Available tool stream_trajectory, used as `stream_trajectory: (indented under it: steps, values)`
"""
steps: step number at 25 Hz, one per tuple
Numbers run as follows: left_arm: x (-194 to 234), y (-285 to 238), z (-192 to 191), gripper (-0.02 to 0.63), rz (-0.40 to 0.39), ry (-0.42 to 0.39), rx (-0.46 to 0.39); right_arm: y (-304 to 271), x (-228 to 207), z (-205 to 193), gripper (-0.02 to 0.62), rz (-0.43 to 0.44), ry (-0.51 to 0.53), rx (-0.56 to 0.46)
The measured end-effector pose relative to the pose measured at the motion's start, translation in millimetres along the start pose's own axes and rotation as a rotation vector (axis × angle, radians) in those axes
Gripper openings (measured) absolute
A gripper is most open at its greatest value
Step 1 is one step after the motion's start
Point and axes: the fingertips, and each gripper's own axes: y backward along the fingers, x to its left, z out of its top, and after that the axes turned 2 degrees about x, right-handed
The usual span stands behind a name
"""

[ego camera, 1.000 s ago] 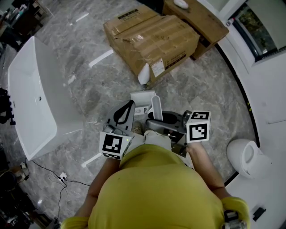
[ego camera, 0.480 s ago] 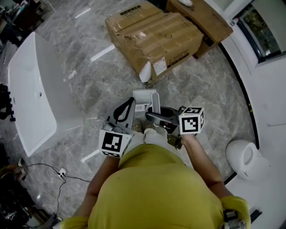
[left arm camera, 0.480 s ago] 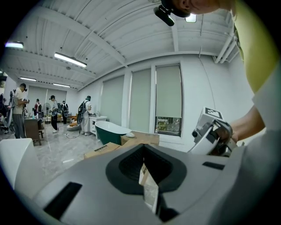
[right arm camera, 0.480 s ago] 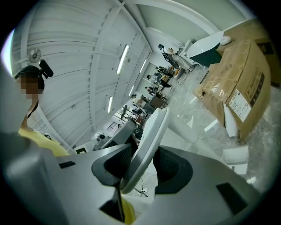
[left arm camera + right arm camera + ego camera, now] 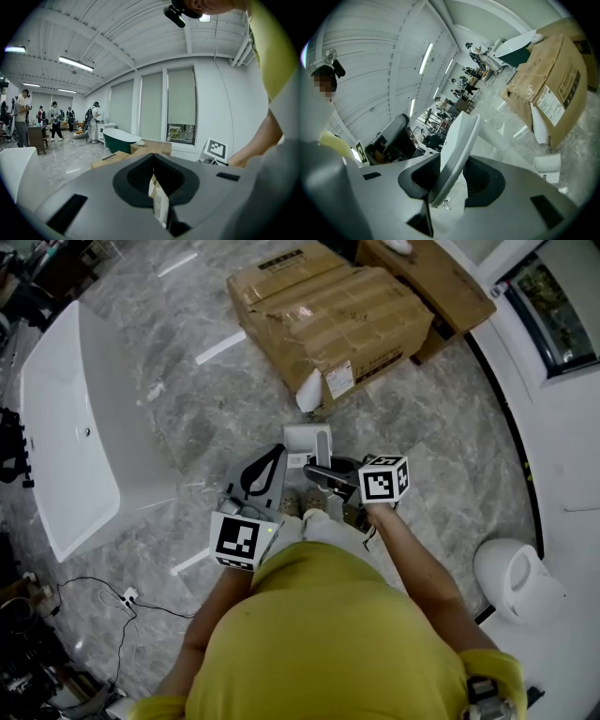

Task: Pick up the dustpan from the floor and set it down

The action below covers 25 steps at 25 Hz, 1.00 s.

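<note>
Pinching the white dustpan (image 5: 302,440) (image 5: 458,140) by its handle, the right gripper (image 5: 325,480) (image 5: 449,174) holds it just in front of the person. The left gripper (image 5: 260,474) (image 5: 157,190) is at its 9 o'clock, jaws pressed together, holding nothing. A cardboard box (image 5: 328,320) lies at 12 o'clock.

White dustpan (image 5: 322,444), grey marbled floor (image 5: 187,418), brown cardboard boxes (image 5: 328,320).

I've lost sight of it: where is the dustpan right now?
Centre of the head view: the dustpan is clamped in the right gripper, just below the cardboard box and right of the left gripper.
</note>
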Motion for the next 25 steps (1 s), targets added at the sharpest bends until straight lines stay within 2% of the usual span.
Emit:
stream_trajectory:
  steps: [5, 12, 16, 18, 22, 25]
  values:
    - [0.6, 1.0, -3.7, -0.002, 0.008, 0.002, 0.01, -8.6, -40.6, -15.8, 0.147, -0.049, 0.008, 0.026]
    - [2.7, 3.9, -12.2, -0.002, 0.011, 0.013, 0.029, -12.2, -75.1, -39.9, 0.15, -0.109, 0.026, 0.087]
    - [1.9, 3.0, -14.2, -0.002, 0.002, 0.023, 0.03, -8.6, -79.5, -38.8, 0.156, -0.112, 0.012, 0.049]
    - [1.8, 1.7, -14.3, -0.002, -0.005, 0.026, 0.03, -7.0, -81.9, -38.0, 0.173, -0.148, 0.023, 0.048]
    - [0.1, -1.3, -15.7, -0.002, -0.022, 0.03, 0.031, 1.4, -89.4, -39.0, 0.272, -0.225, -0.009, 0.041]
    - [-1.6, -3.2, -15.9, -0.002, -0.033, 0.035, 0.036, 18.8, -89.8, -33.6, 0.312, -0.309, -0.007, 0.002]
